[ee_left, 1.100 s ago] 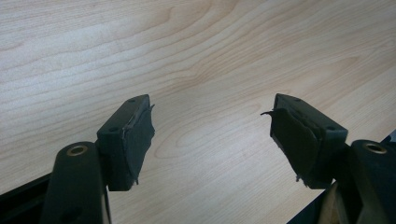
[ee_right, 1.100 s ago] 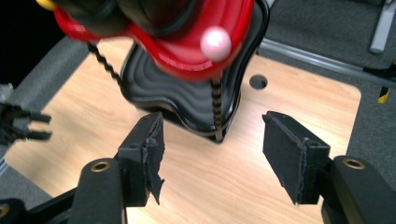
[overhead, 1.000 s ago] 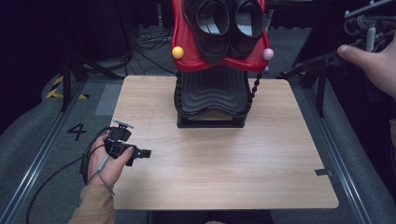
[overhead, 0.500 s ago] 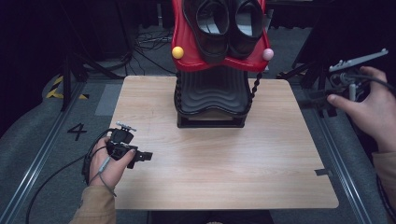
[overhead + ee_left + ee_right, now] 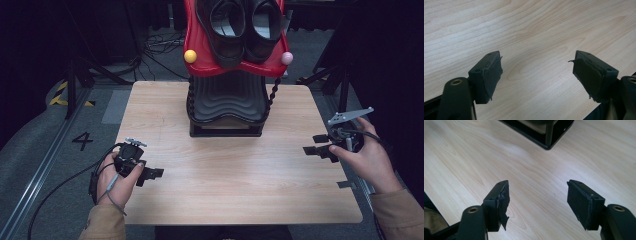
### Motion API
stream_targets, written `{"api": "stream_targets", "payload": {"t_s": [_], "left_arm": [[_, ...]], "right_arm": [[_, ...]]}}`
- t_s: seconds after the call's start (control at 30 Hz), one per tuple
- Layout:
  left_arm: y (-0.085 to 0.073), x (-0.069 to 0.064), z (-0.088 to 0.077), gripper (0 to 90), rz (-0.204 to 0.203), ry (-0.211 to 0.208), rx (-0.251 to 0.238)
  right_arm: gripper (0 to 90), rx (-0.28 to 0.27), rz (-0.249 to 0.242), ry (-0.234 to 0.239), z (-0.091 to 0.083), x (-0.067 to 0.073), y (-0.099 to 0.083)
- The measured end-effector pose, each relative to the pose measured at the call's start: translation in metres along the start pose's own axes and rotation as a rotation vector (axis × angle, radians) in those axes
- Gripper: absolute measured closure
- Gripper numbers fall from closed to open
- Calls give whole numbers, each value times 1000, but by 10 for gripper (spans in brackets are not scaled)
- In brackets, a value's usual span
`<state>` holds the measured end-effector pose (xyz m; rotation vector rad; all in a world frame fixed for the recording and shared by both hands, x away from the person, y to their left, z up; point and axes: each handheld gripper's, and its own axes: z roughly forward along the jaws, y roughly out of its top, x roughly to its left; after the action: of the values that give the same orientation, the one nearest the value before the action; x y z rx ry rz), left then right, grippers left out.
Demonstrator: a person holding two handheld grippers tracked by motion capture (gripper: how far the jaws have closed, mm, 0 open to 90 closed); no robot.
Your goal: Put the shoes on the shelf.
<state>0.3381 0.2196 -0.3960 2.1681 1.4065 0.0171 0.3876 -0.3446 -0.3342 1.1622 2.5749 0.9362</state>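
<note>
Wooden table (image 5: pixel 240 180); shoe rack (image 5: pixel 227 100) top cut off.

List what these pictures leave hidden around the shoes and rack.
- Shoes: tops cut off by the high view's upper edge.
- Black shelf: back hidden under the red shelf, high view.
- Rack base: cut off by the right gripper view's upper edge.

At your 12 o'clock the shoe rack (image 5: pixel 227 102) stands upright at the far edge of the tabletop (image 5: pixel 235 185). Its base is black and ribbed, its top tray red. Two black shoes (image 5: pixel 240 25) sit side by side in this tray.
</note>
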Motion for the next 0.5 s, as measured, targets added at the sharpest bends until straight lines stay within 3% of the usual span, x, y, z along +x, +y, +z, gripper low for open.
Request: {"api": "stream_targets", "payload": {"t_s": [0.23,0.33,0.5], "left_arm": [[-5,0,-2,229,-4,27,2],[-8,1,-5,218,-5,37,-4],[-10,2,-4,218,3,44,-2]], "right_arm": [[340,1,-3,-2,21,2,-21],[340,-13,2,37,33,6,-32],[339,-7,4,51,44,7,-42]]}}
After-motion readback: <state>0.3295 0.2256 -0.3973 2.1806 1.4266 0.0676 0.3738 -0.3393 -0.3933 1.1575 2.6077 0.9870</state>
